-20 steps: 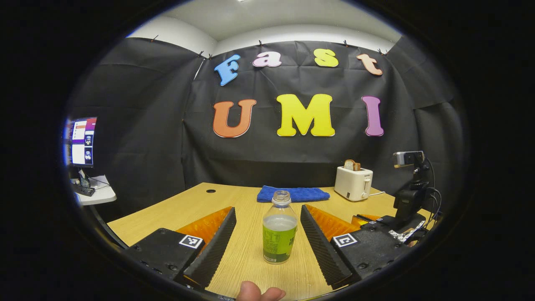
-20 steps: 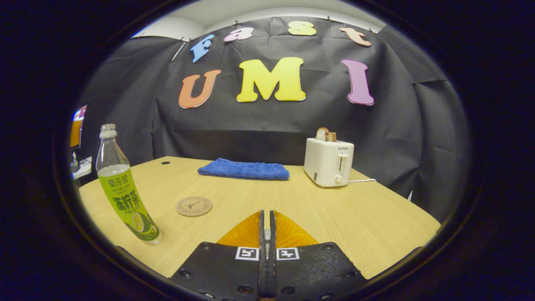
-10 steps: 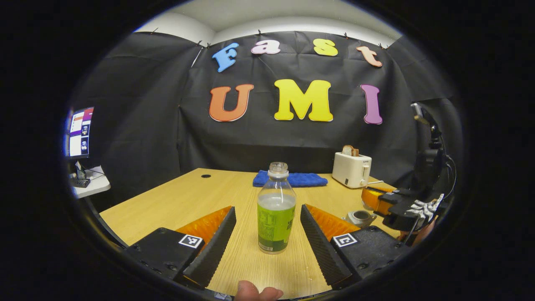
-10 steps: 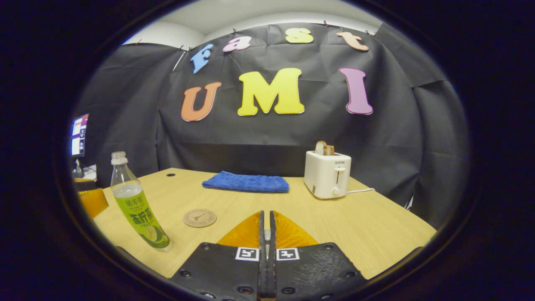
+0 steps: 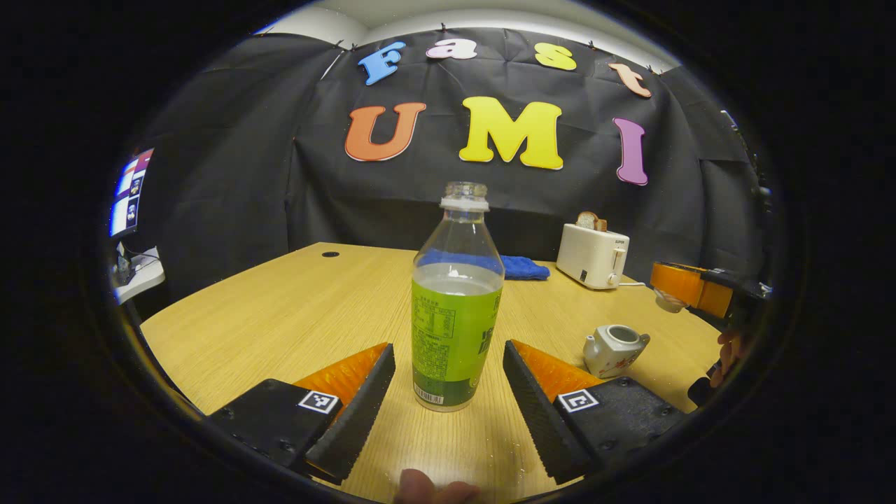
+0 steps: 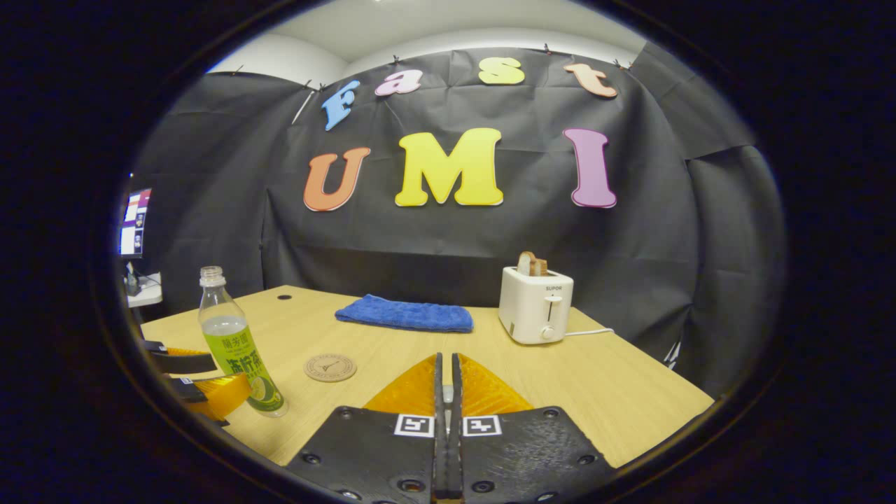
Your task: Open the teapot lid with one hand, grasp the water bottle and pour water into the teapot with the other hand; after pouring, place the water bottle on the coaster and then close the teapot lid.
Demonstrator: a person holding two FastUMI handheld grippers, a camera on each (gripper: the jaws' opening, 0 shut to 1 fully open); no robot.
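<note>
The left tool (image 5: pixel 448 392) stands spread wide on the counter (image 5: pixel 280 315), its two fingers flanking the uncapped water bottle (image 5: pixel 456 308) without touching it. In the left gripper view a fingertip (image 5: pixel 420 486) is cut off at the bottom edge. To the right the teapot (image 5: pixel 614 348) sits with its mouth uncovered, and past it the right tool (image 5: pixel 682 287) hangs above the counter with something small and pale at its tip, too blurred to name. A toaster (image 5: pixel 593 256) and a blue towel (image 5: pixel 525 267) lie behind; the bottle hides part of the towel.

In the right gripper view the right tool (image 6: pixel 446 392) is clenched; whether it grips anything cannot be told. The bottle stands at far left between the left tool's fingers (image 6: pixel 217 392), the coaster (image 6: pixel 330 367) just beside it.
</note>
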